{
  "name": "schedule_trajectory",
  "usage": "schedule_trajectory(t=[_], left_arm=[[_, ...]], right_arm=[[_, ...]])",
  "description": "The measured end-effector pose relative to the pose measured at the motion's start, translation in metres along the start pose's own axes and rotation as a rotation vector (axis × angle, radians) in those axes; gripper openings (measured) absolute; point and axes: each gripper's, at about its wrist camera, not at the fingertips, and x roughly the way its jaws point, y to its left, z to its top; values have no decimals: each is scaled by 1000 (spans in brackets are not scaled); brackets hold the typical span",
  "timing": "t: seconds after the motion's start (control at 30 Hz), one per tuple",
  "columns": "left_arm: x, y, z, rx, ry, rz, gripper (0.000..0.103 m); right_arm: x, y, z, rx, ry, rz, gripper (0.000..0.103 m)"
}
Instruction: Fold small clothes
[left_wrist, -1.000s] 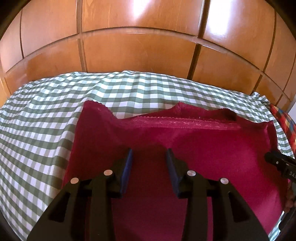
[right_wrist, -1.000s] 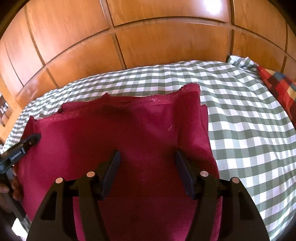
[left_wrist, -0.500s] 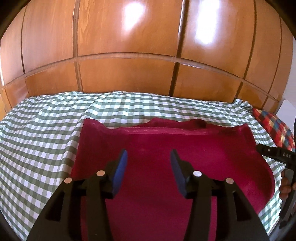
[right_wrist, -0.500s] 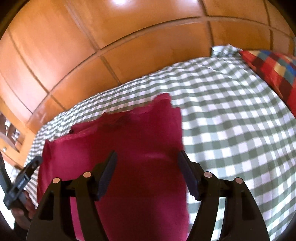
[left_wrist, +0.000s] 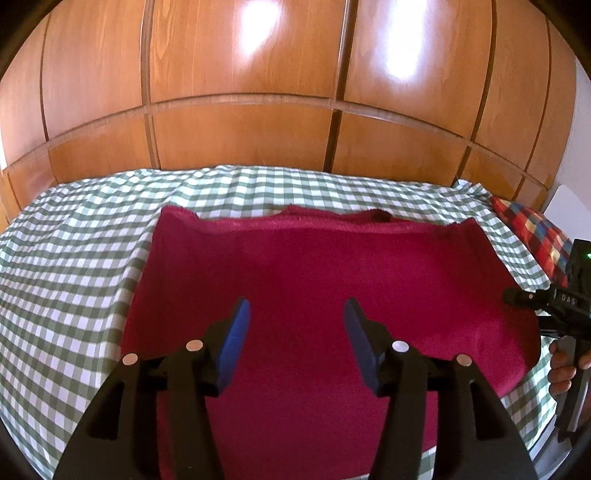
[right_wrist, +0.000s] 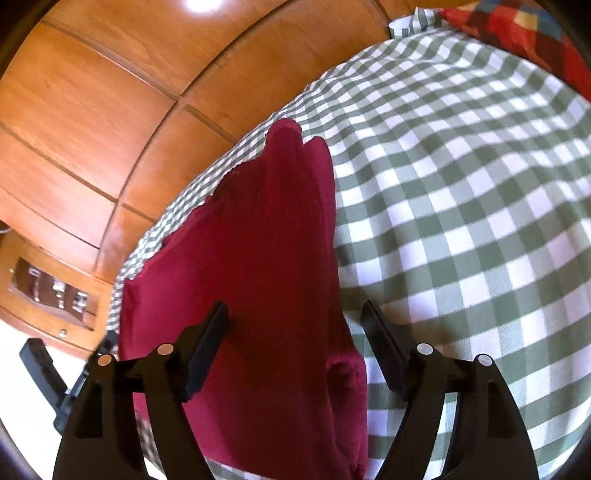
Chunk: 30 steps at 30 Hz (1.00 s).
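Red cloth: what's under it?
The green checked sheet lies under the red cloth and shows on every side. Any lower folded layers are covered; only a doubled far edge shows.

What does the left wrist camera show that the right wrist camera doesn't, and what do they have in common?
Only the left wrist view shows the person's right hand holding the other tool, and the red cloth's full width. Only the right wrist view shows a wooden side unit with small items, and the cloth's layered right edge. Both show the open left gripper or right gripper, the checked sheet, a plaid pillow and wood panelling.
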Motion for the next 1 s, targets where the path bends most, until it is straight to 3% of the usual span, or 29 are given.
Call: schedule_trajectory(t=[0.3, 0.43, 0.5, 0.77, 0.83, 0.9, 1.0], left_arm=[[3, 19, -23, -79, 61, -27, 56], [-6, 38, -35, -140, 52, -32, 61], [-10, 45, -38, -159, 34, -23, 70], [-9, 60, -43, -192, 49, -38, 70], [-7, 61, -42, -205, 62, -48, 66], [-6, 64, -41, -210, 79, -67, 47], [-5, 73, -38, -242, 102, -131, 27]], right_arm=[[-3, -4, -10, 28, 42, 109, 73], [-5, -5, -14, 30, 46, 110, 65], [-4, -3, -15, 19, 50, 98, 58], [4, 1, -18, 12, 67, 107, 40], [2, 6, -19, 5, 64, 106, 37], [0, 16, -18, -14, 50, 101, 35], [-7, 34, -12, -35, 23, 115, 34]])
